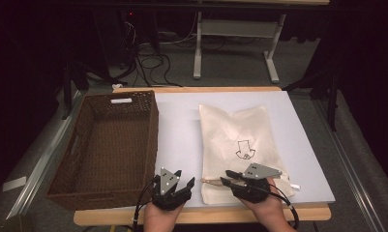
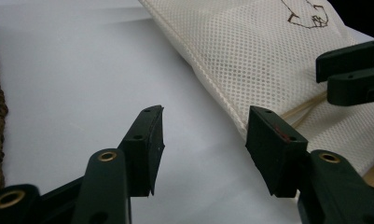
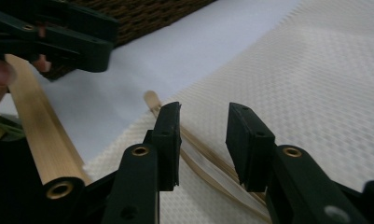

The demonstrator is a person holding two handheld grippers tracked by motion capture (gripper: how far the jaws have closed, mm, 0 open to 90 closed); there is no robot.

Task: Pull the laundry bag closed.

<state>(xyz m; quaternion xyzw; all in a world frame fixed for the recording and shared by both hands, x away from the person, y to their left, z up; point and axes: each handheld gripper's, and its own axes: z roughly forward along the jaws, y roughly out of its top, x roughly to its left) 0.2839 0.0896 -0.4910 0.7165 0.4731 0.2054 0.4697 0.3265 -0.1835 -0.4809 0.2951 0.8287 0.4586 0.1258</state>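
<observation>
A cream mesh drawstring bag (image 1: pixel 240 140) with a small black drawing lies flat on the white board (image 1: pixel 182 121). My right gripper (image 1: pixel 225 177) hovers over the bag's near left corner, pointing left. In the right gripper view its jaws (image 3: pixel 203 121) stand apart, astride the tan drawstring (image 3: pixel 208 163) without pressing it. My left gripper (image 1: pixel 184 178) is open over bare board between the basket and the bag. In the left gripper view nothing lies between its jaws (image 2: pixel 203 126), and the bag's edge (image 2: pixel 250 51) runs just past the right one.
A dark brown wicker basket (image 1: pixel 153 125) stands at the left of the board, with nothing visible inside. The wooden table edge (image 1: pixel 206 212) runs along the front. Behind the table are a white desk frame (image 1: pixel 240 29) and floor cables (image 1: pixel 153 63).
</observation>
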